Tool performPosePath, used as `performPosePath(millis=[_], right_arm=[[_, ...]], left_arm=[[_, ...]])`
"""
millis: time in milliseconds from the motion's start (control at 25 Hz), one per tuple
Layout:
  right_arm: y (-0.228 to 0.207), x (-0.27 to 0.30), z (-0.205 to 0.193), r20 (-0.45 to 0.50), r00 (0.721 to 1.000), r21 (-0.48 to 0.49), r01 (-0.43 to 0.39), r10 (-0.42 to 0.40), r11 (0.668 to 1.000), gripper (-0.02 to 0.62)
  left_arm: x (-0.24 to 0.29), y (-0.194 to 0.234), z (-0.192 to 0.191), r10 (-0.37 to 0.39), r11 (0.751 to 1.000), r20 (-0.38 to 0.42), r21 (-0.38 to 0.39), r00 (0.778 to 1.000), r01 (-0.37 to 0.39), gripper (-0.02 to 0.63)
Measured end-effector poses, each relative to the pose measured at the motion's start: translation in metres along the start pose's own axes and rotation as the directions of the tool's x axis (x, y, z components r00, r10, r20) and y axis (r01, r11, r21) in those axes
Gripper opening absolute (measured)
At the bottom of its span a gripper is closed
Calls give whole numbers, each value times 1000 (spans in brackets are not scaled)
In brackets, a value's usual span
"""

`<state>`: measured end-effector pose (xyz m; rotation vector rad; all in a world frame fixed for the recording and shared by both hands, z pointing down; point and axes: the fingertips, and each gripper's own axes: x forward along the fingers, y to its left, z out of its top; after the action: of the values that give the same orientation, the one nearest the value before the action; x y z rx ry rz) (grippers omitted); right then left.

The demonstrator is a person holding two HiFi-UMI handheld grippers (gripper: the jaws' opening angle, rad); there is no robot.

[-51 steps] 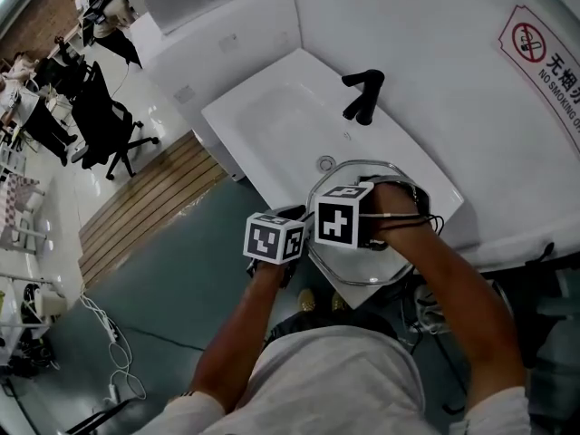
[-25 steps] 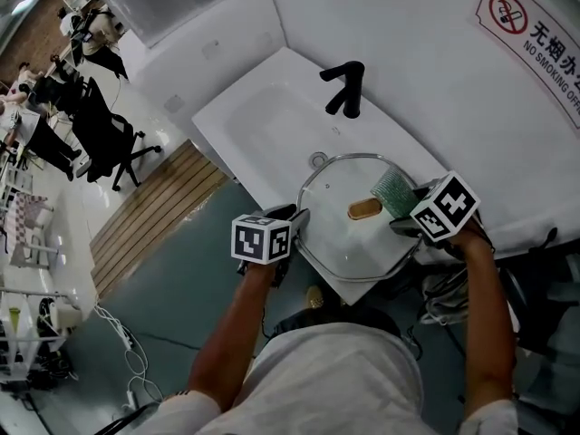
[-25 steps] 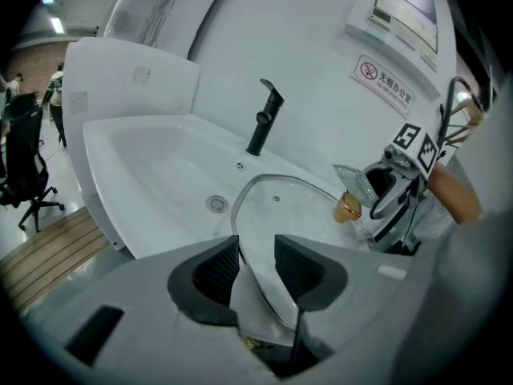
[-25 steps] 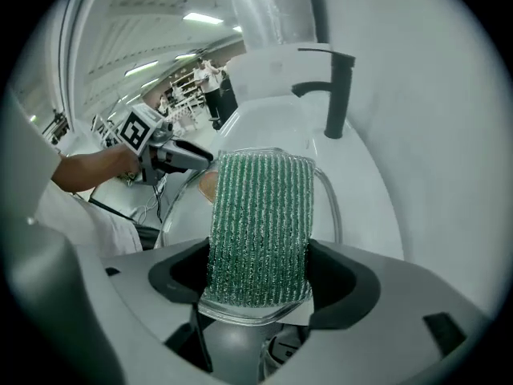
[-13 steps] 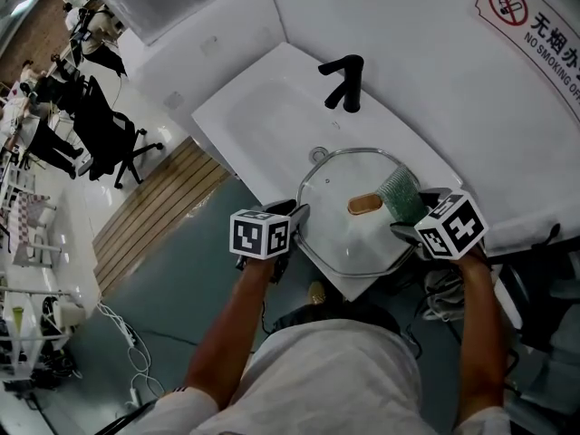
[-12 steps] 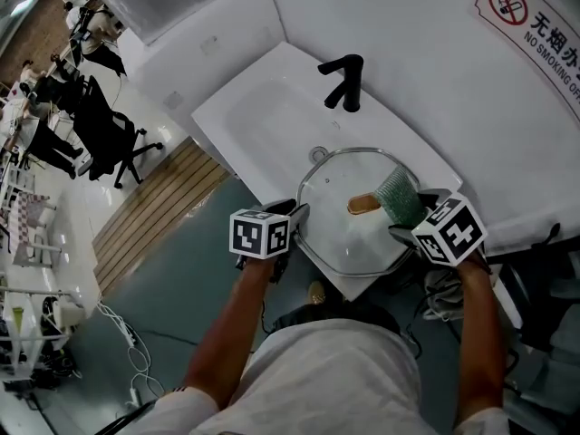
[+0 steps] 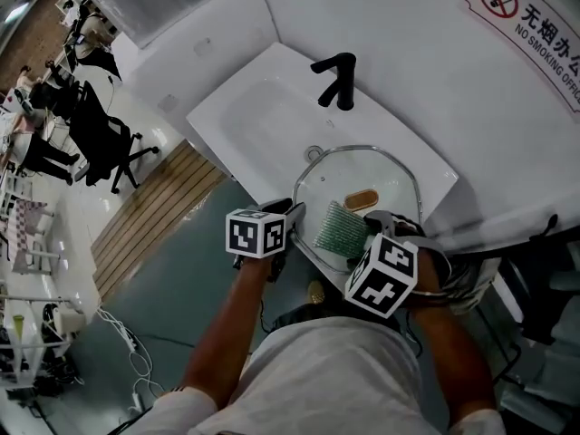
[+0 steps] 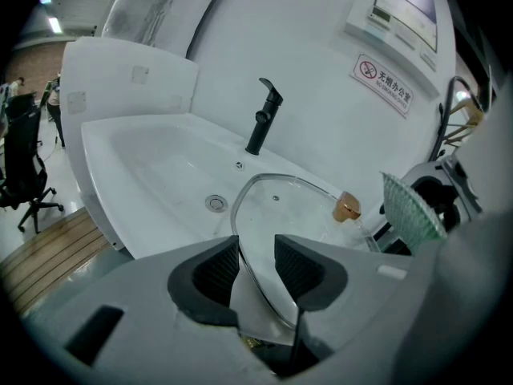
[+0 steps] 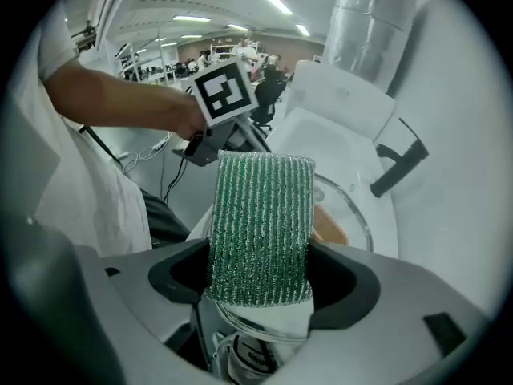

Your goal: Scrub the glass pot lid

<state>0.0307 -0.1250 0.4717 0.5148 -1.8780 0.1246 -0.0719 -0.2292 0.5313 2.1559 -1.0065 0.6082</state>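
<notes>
The glass pot lid (image 7: 381,172) with its tan knob (image 7: 362,199) lies over the right end of the white sink (image 7: 210,114). My left gripper (image 7: 292,220) is shut on the lid's near-left rim; in the left gripper view the rim (image 8: 245,269) runs between the two pads. My right gripper (image 7: 361,243) is shut on a green ribbed scrub sponge (image 7: 339,230), which it holds over the lid's near edge. In the right gripper view the sponge (image 9: 260,223) stands upright between the jaws and hides most of the lid (image 9: 358,217) behind it.
A black faucet (image 7: 336,80) stands behind the sink against the white wall, with a no-smoking sign (image 7: 526,21) to its right. The drain (image 8: 216,203) shows in the basin. Left of the sink are wooden floor slats (image 7: 149,208) and office chairs (image 7: 101,127).
My right gripper has carried the sponge from the lid's right edge to its near edge, closer to the left gripper. The left gripper has kept its hold on the rim.
</notes>
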Motion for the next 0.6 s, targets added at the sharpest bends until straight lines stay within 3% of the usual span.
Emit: performPosePath(millis=[240,600], right_arm=[[19,29,2,-69,998,-105,1,-8,994,348],[2,27,-46,-57,998,-71,13,-17,997,348]], left_arm=[[0,0,-1,-8,1000,3,-3,1000,8,150],[0,-1,0,-15,1000,8,-4,1000,15,150]])
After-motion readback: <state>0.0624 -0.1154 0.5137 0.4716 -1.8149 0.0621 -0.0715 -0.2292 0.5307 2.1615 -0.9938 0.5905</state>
